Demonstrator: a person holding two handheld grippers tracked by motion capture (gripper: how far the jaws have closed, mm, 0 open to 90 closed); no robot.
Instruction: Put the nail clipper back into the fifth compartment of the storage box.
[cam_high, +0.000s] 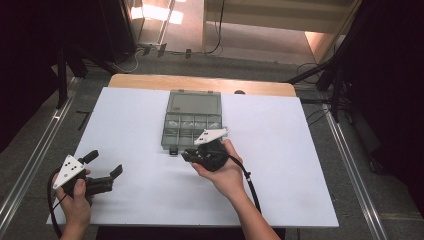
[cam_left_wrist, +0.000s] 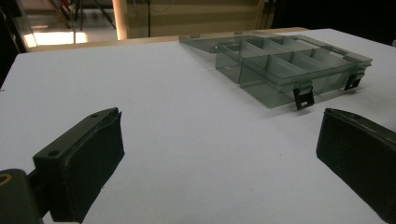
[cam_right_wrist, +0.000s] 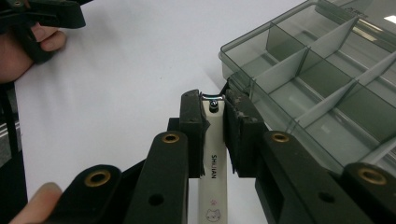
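Beside the organiser box, your right gripper (cam_right_wrist: 214, 133) has a nail clipper (cam_right_wrist: 212, 154) clamped between its jaws.

On the white table (cam_high: 280, 165), the clear grey organiser box (cam_high: 192, 125) lies open near the far middle, its lid folded back flat and its divided compartments facing up; you can see two black latches (cam_left_wrist: 302, 98) on its near wall in the left gripper view. Your right gripper sits just at the box's near edge, jaws pressed on either side of the white clipper, whose metal tip pokes out past the pads, close to the box wall. Your left gripper (cam_left_wrist: 219, 154) is well apart at the table's near left corner, jaws spread wide with bare table between them, pointing toward the box.
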